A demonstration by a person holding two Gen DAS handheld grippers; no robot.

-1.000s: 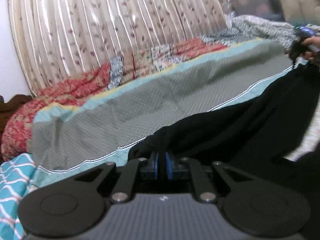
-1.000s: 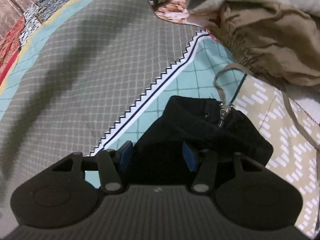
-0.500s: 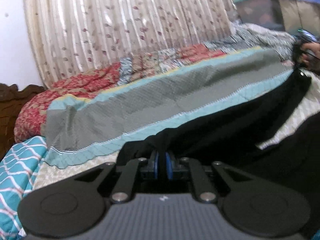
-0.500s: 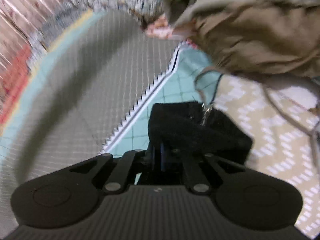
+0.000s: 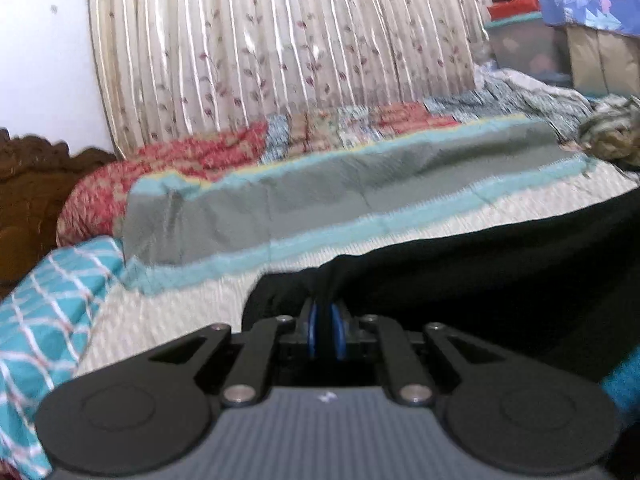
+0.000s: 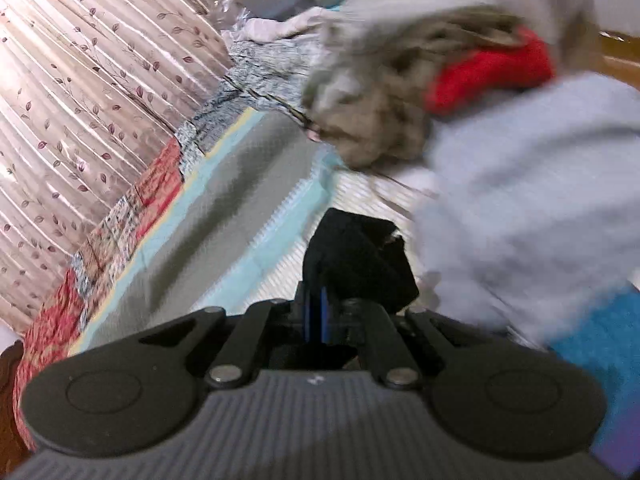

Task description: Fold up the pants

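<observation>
The black pants point(image 5: 480, 276) stretch from the centre to the right edge in the left wrist view, lifted above the bed. My left gripper point(image 5: 324, 320) is shut on one end of them, cloth pinched between the blue pads. In the right wrist view my right gripper point(image 6: 316, 304) is shut on the other end of the pants point(image 6: 356, 256), which bunches up just beyond the pads. Both views are blurred by motion.
The bed carries a grey and teal quilt point(image 5: 340, 184) and a cream patterned sheet point(image 5: 440, 220). A pile of clothes, khaki point(image 6: 372, 112), red point(image 6: 488, 72) and pale grey point(image 6: 532, 184), lies right of the right gripper. A flowered curtain point(image 5: 280, 48) hangs behind the bed; a wooden headboard point(image 5: 28, 192) stands left.
My right gripper closed on the pants' end and lifted it back, swinging towards the clothes pile. My left gripper, shut throughout, pulled its end back towards the near edge of the bed.
</observation>
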